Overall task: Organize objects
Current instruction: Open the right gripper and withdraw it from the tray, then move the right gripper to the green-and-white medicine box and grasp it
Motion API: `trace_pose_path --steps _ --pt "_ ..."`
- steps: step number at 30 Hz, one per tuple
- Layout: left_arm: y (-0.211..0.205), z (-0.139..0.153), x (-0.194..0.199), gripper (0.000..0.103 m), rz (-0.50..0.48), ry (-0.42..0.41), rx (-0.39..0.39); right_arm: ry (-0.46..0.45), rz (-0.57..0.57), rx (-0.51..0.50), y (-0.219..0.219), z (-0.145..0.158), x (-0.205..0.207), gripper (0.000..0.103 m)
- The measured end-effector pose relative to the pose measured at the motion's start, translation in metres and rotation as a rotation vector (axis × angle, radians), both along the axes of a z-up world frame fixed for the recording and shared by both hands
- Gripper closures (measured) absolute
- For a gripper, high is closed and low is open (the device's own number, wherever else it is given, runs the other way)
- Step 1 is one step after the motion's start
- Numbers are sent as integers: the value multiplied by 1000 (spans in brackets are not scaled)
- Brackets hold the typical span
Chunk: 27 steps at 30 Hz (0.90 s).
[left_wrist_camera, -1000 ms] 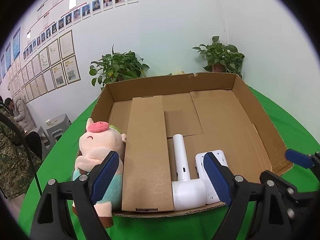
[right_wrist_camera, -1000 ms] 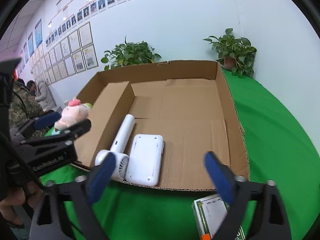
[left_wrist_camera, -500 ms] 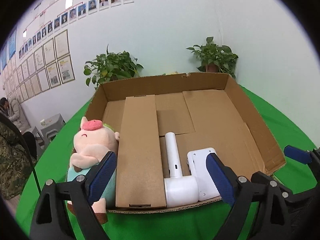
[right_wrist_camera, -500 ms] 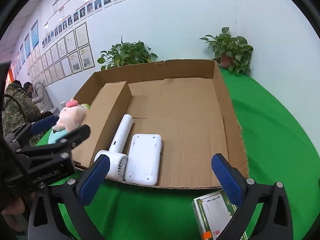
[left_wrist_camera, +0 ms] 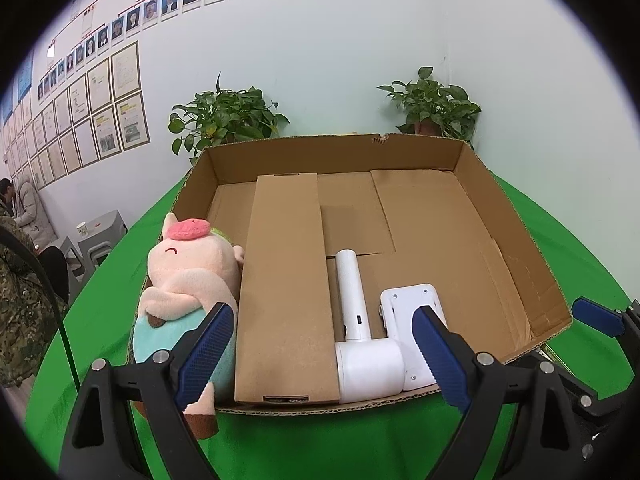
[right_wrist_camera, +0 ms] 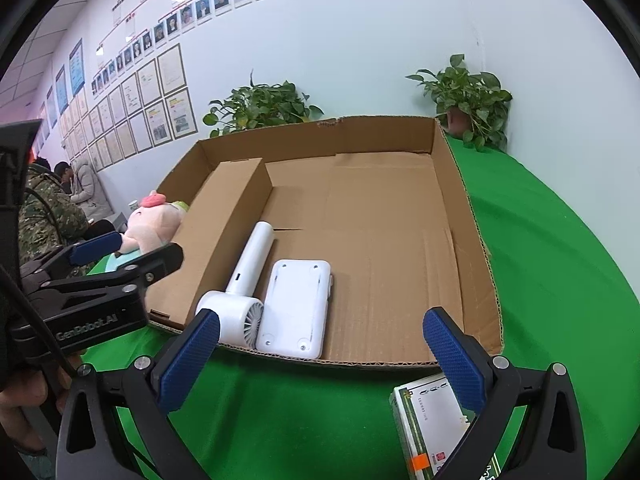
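Observation:
A shallow cardboard box (left_wrist_camera: 516,236) (right_wrist_camera: 476,248) sits on the green table. Inside lie a white handheld fan (left_wrist_camera: 360,336) (right_wrist_camera: 244,288) and a flat white device (left_wrist_camera: 408,304) (right_wrist_camera: 298,304), side by side near the front wall, right of a raised cardboard flap (left_wrist_camera: 286,280) (right_wrist_camera: 228,220). A pink plush pig (left_wrist_camera: 188,276) (right_wrist_camera: 154,224) lies in the left compartment. A white and green box (right_wrist_camera: 432,428) lies on the table in front, by my right finger. My left gripper (left_wrist_camera: 320,350) is open and empty before the box. My right gripper (right_wrist_camera: 320,360) is open and empty.
Two potted plants (left_wrist_camera: 224,116) (left_wrist_camera: 434,104) stand behind the box against the wall. People sit at the far left (right_wrist_camera: 84,188). The left gripper body (right_wrist_camera: 96,300) shows at the left of the right wrist view. Green cloth (right_wrist_camera: 560,260) extends to the right.
Both grippers have drawn back slightly from the box and stay open. The objects in the box have not moved.

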<state>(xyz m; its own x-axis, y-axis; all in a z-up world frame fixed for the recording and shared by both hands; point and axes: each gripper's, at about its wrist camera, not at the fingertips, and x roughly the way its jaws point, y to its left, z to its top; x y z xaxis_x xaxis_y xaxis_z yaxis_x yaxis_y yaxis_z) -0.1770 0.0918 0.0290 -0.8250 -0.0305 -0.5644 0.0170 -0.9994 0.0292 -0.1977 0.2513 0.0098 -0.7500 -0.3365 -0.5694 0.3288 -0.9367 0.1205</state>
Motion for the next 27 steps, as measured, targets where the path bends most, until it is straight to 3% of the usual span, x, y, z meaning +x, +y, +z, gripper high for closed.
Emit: trace_pose_path --steps 8,16,22,27 --pt "1 0 2 12 -20 4 21 13 21 14 -6 -2 1 1" --pt "6 -7 -1 12 -68 -37 56 -40 30 0 12 -13 2 1" --pt "23 -22 -7 12 -226 -138 164 -156 -60 -2 73 -41 17 0" --pt "44 -39 -7 12 -338 -209 201 -225 -133 46 124 -53 36 0"
